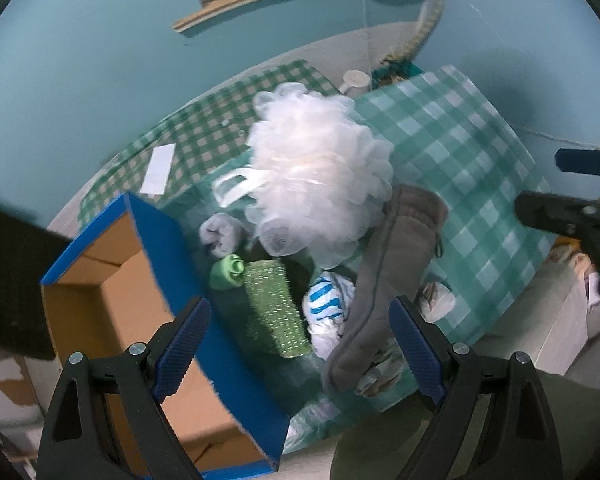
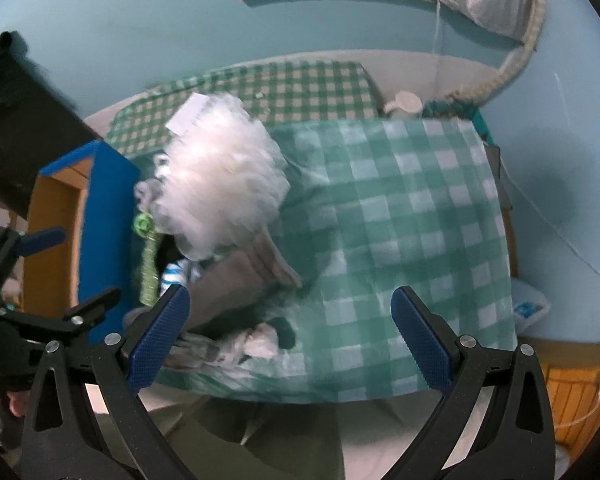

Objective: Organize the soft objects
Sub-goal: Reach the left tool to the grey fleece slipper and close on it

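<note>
Hanging above a green-and-white checked fabric bag [image 1: 452, 152], the left hand-held gripper [image 1: 300, 344] has its blue-padded jaws spread wide with nothing between them. In the bag's open mouth a white mesh bath pouf [image 1: 316, 172] sits on top, with a grey quilted cloth mitt [image 1: 384, 280] leaning just beside it. Lower in the bag lie a glittery green scrub sponge [image 1: 274, 312], a small rolled green cloth [image 1: 226, 272], a blue-and-white striped cloth [image 1: 326, 304] and a grey rolled cloth [image 1: 220, 234]. A blue-edged cardboard box [image 1: 112, 304] touches the bag's side. The right hand-held gripper [image 2: 290, 336] is likewise wide open and empty over the bag's checked flank
</note>
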`<state>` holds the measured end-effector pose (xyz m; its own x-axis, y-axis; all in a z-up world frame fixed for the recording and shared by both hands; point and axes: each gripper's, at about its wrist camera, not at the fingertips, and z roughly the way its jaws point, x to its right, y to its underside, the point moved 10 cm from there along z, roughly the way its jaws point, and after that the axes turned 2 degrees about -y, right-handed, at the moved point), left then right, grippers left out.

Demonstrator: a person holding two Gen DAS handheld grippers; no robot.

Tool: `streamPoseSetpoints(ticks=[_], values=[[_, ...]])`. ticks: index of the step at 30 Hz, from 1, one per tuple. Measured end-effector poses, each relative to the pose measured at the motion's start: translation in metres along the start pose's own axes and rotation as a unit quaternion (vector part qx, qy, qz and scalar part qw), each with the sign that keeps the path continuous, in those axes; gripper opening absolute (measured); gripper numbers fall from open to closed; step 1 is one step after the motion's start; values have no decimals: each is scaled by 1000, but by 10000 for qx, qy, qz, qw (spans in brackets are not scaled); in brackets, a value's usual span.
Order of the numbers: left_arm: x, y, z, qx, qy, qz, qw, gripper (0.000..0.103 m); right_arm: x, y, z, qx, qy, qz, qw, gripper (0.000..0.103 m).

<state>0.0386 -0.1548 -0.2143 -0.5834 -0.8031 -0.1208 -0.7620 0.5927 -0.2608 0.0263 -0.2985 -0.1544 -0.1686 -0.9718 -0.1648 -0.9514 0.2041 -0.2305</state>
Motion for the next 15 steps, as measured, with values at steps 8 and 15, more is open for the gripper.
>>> streamPoseSetpoints(ticks=[8,15], values=[[18,-1,17,-88,142,328,9993,92,22,26,30,-215,28,405,9989,101],[33,-1,36,-216,241,607,9976,92,35,40,43,-318,118,597,9976,101]])
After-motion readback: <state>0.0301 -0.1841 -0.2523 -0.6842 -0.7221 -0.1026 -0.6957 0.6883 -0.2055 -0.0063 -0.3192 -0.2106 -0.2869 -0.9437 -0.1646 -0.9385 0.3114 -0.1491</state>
